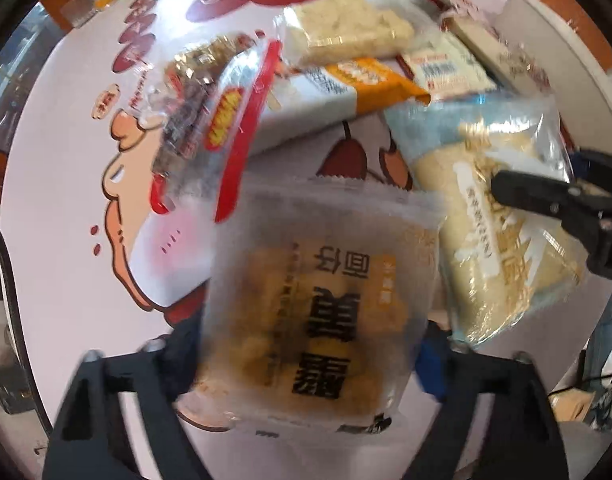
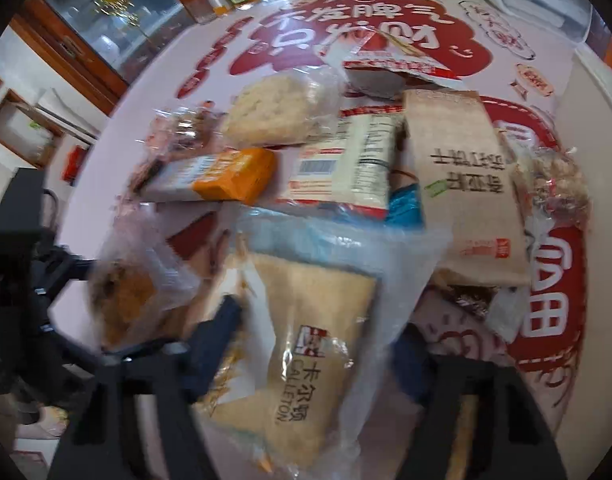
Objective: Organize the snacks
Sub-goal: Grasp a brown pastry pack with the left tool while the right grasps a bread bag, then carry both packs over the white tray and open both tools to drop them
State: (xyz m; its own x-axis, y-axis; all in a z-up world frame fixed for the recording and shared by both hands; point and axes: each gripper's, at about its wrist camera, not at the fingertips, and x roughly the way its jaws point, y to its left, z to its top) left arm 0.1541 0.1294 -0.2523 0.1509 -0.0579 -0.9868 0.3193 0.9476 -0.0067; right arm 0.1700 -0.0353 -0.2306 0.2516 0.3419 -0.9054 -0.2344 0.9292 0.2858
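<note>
Frosted translucent pastry packet (image 1: 318, 312) is sitting between left fingers (image 1: 178, 344), grip uncertain; slippery film risks sliding out.

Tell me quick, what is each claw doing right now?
Left gripper: closed on the frosted pastry packet.
Right gripper: closed on the clear bread packet.

The left tool (image 1: 306, 364) is pointing straight down, its two dark fingers (image 1: 174, 360) standing either side of a frosted snack packet, pads at the packet's edges. The right tool (image 2: 322, 344) is angling steeply downward, its fingers (image 2: 222, 320) bracketing a clear-wrapped cake packet; whether either pair is pressing is blurred.
</note>
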